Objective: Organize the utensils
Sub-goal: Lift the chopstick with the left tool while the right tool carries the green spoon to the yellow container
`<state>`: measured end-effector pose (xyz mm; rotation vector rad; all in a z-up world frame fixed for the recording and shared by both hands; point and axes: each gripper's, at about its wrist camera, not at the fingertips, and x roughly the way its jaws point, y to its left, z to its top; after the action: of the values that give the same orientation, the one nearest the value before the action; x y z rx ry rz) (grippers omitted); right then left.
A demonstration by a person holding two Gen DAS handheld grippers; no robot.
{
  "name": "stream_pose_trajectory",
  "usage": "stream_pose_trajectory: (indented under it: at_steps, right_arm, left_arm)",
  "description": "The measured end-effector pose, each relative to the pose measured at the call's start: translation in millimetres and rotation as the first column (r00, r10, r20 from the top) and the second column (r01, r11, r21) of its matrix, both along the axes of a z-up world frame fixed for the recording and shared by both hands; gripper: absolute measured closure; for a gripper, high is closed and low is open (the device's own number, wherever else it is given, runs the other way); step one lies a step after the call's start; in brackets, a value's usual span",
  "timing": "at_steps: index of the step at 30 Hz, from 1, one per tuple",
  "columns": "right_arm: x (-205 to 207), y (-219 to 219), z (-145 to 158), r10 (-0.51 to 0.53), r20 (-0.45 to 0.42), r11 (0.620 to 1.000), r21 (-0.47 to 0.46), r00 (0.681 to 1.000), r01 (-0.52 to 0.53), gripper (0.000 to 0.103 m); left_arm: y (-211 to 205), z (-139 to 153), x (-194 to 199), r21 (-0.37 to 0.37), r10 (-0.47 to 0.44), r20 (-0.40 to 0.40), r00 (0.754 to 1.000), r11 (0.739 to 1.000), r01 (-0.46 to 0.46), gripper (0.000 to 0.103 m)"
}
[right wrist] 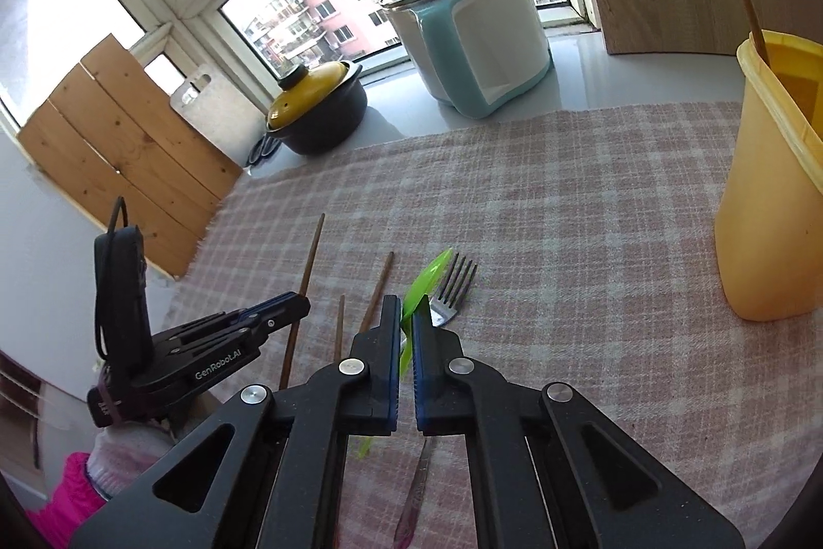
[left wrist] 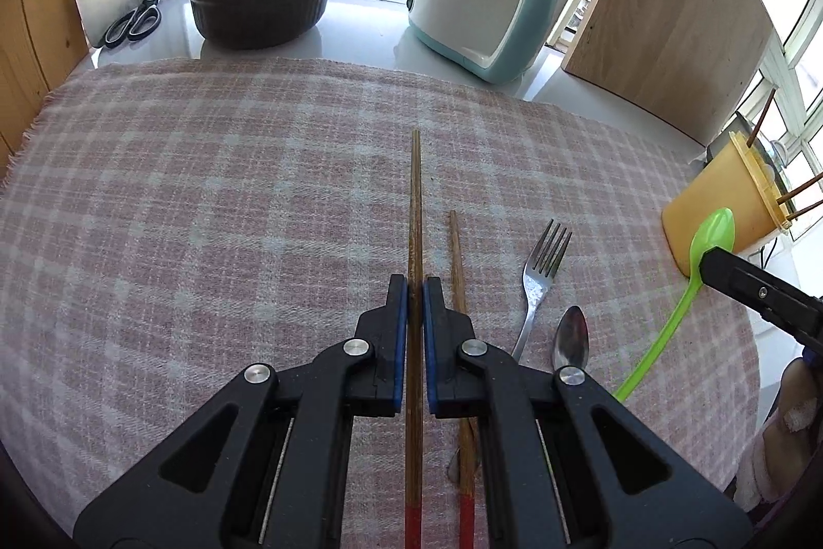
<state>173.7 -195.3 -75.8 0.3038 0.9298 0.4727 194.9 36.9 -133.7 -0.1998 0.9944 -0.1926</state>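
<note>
the left gripper (left wrist: 415, 286) clamps 1 brown wooden chopstick (left wrist: 414, 209) above the pink checked cloth (left wrist: 206, 214); the right gripper (right wrist: 406, 310) pinches the lime-green plastic spoon (right wrist: 424, 279), which may swivel and miss the yellow plastic holder (right wrist: 766, 209)

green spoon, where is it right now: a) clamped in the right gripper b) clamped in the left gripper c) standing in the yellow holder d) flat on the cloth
a: the right gripper is shut on the green spoon, while the left gripper is shut on a chopstick.
</note>
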Motion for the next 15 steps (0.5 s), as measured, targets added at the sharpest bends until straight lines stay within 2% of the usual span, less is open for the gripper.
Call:
stream_pose_trajectory:
  at_steps: [15]
  right_arm:
    - [-26.0, -4.6, 36.6, 0.059, 0.115, 0.998, -0.033, 0.992, -0.055, 0.101]
  left_arm:
    - [-9.2, 61.2, -31.2, -0.06, 0.007, 0.135, 0.991, 0.998, 0.001, 0.099]
